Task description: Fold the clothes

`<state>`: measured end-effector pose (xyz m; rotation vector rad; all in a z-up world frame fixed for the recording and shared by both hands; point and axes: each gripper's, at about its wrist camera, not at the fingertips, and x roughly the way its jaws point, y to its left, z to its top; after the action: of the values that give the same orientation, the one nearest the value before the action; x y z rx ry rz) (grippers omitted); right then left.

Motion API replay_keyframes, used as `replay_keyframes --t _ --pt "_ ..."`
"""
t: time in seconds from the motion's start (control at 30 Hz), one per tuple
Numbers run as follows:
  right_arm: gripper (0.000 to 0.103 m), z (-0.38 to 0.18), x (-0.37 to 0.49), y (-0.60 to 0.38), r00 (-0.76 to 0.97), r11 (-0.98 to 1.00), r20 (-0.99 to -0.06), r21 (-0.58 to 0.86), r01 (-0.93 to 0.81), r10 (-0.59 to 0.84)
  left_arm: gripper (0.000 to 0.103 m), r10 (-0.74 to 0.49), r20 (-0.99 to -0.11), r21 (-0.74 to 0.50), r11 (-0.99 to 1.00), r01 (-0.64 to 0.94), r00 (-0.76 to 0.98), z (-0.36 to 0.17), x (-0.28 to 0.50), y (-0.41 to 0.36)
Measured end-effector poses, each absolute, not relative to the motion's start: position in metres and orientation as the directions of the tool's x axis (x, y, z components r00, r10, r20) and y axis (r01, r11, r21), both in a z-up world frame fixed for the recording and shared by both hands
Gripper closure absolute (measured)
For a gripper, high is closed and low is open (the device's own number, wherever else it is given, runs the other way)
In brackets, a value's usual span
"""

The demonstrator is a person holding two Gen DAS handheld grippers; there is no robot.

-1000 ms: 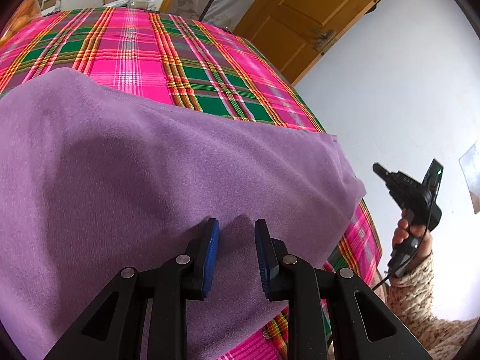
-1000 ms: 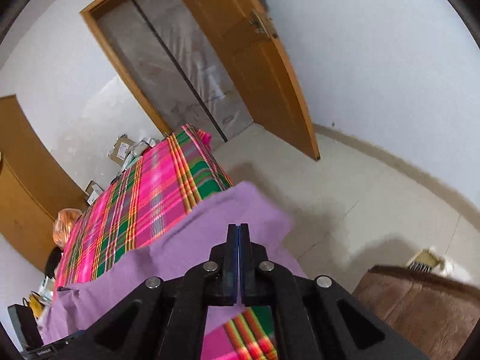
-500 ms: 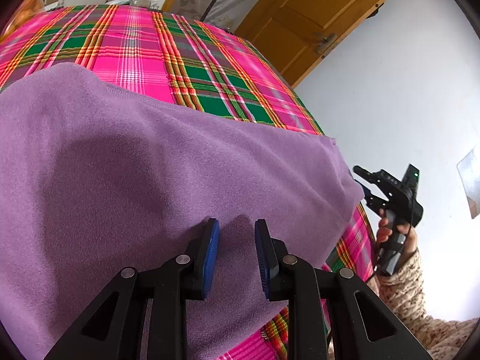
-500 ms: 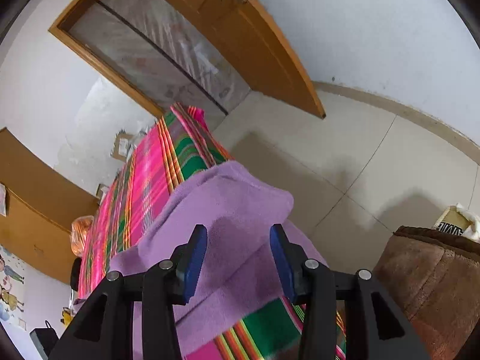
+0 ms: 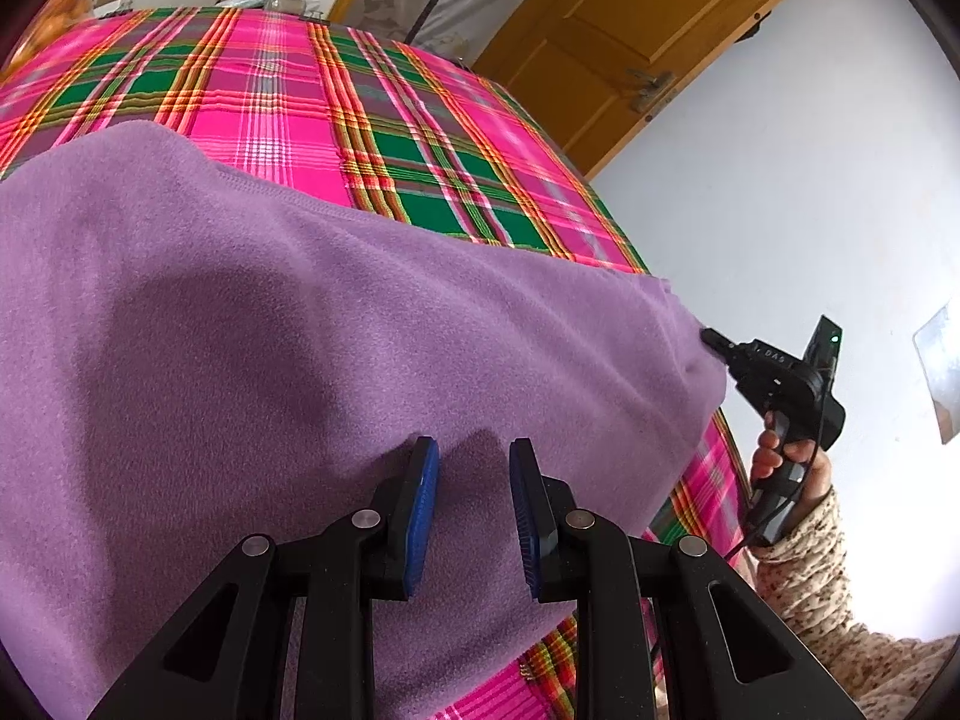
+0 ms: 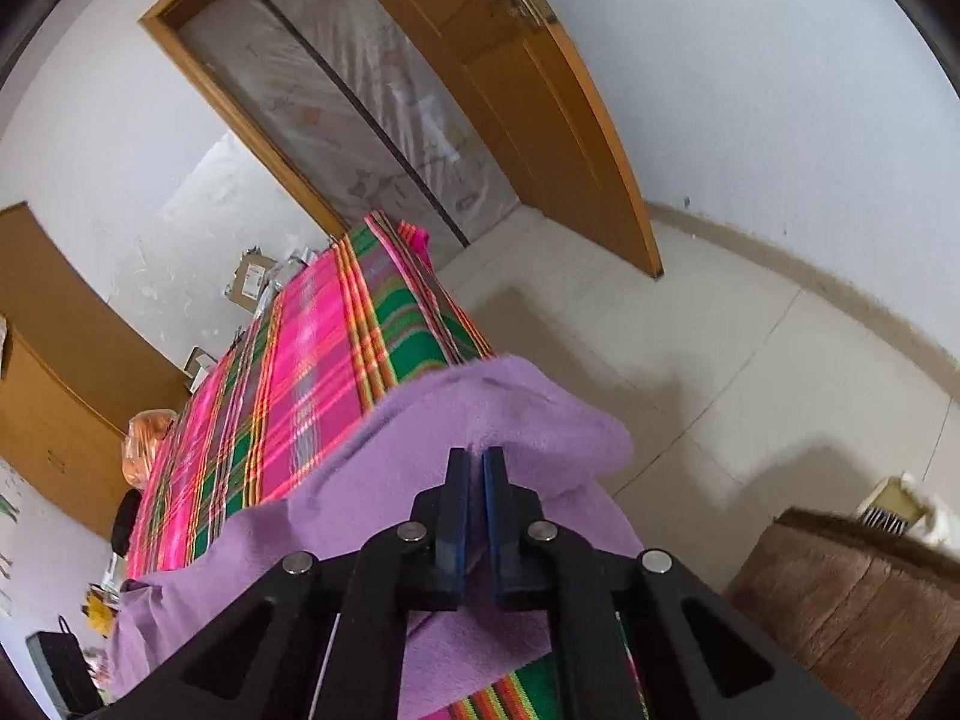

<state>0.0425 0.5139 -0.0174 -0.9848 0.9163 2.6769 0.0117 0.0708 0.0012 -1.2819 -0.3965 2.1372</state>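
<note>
Left gripper [image 5: 474, 501] hovers parted over the purple fleece garment [image 5: 288, 348] spread on the plaid bed [image 5: 372, 114], bare plaid beyond its far hem. Right gripper [image 6: 477, 480], nearly closed, pinches the garment's corner at the bed's edge, open floor [image 6: 708, 348] alongside.

Garment [image 5: 312, 348]: plain lilac fleece. Bedcover [image 5: 360, 114]: pink, green, orange plaid. Grippers, left [image 5: 474, 504] and right [image 6: 477, 498]: black, blue pads [image 5: 423, 498]. Door [image 6: 558, 114]: orange-brown wood. Sleeve [image 5: 822, 576]: speckled beige knit. Stool [image 6: 852, 606]: brown.
</note>
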Motion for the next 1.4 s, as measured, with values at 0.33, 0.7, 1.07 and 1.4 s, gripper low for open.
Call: replay_keyframes --t 0.33,0.7,1.07,1.4 --pt "0.099 0.018 0.066 0.511 -0.812 -0.844 -0.581 0.406 -0.351 0.058 0.078 0.627 -0.694 -0.528 -0.778 -0.341 -0.355 0.004 0.015 0.071" --pt "0.098 -0.03 0.073 0.531 -0.716 -0.776 -0.697 0.431 -0.46 0.036 0.078 0.633 -0.693 -0.537 -0.773 -0.338 -0.347 0.004 0.018 0.065" --pt "0.089 -0.003 0.072 0.474 -0.773 -0.892 -0.634 0.355 -0.278 -0.012 0.078 0.622 -0.69 -0.538 -0.783 -0.312 -0.371 0.005 0.029 0.045" --pt "0.067 -0.004 0.066 0.376 -0.722 -0.984 -0.678 -0.009 -0.176 0.136 0.078 0.589 -0.685 -0.546 -0.805 -0.232 -0.429 0.003 0.048 -0.008"
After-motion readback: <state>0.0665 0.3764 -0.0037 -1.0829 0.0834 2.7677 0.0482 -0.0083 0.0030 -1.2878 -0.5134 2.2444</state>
